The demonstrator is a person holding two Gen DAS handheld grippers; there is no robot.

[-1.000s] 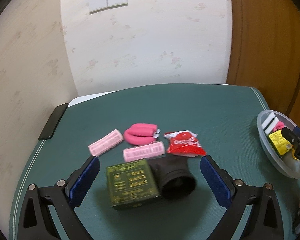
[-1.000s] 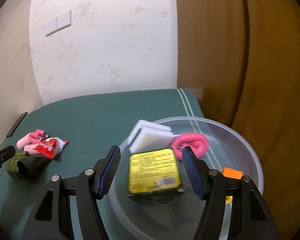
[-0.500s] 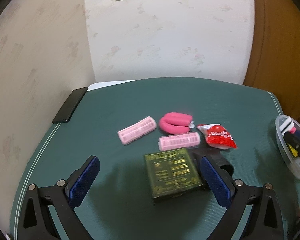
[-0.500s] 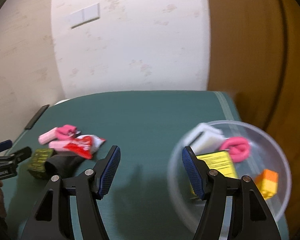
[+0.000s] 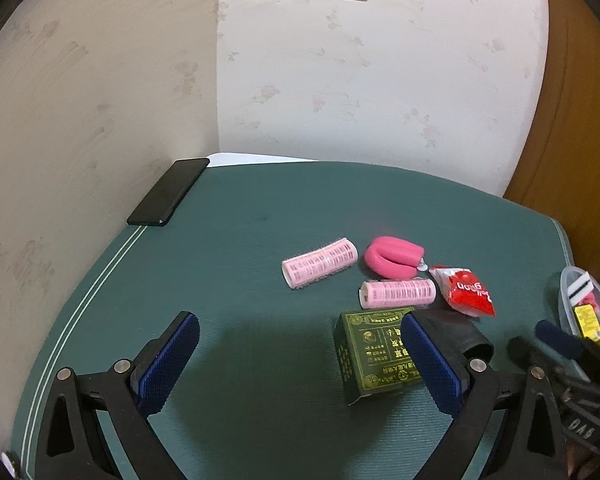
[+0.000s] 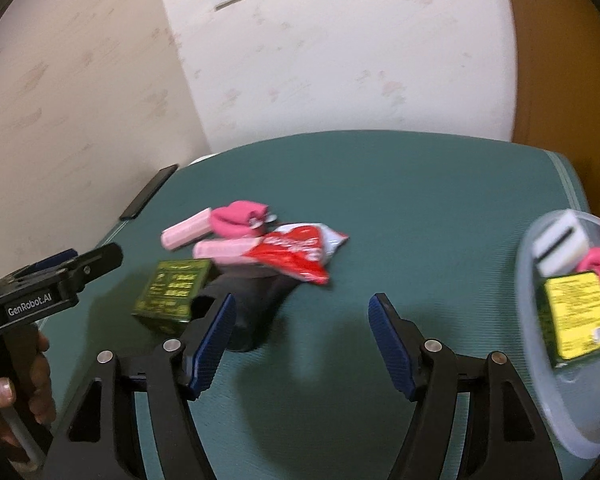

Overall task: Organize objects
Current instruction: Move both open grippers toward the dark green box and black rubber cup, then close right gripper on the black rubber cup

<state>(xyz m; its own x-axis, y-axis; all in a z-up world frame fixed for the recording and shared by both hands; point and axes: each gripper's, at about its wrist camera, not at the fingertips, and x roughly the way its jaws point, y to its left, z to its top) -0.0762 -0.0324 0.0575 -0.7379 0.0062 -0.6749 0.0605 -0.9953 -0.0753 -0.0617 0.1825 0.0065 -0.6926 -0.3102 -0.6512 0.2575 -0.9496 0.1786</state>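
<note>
The left hand-held gripper is hovering over the green counter with its blue-padded fingers spread wide and gripping nothing. The right hand-held gripper is likewise standing wide and empty above the counter.

A cluster of loose items is lying in the counter's middle. A dark green box is sitting just beside the left gripper's right finger, touching a black tube-shaped object. Beyond these, two pale pink hair rollers are lying near a folded bright pink foam piece. A red snack packet is resting against the black object.

A clear plastic bowl is standing at the counter's right edge, well apart from the cluster. It is containing a yellow-labelled box, a white sponge block and a pink item. A black phone is lying at the far left edge.
</note>
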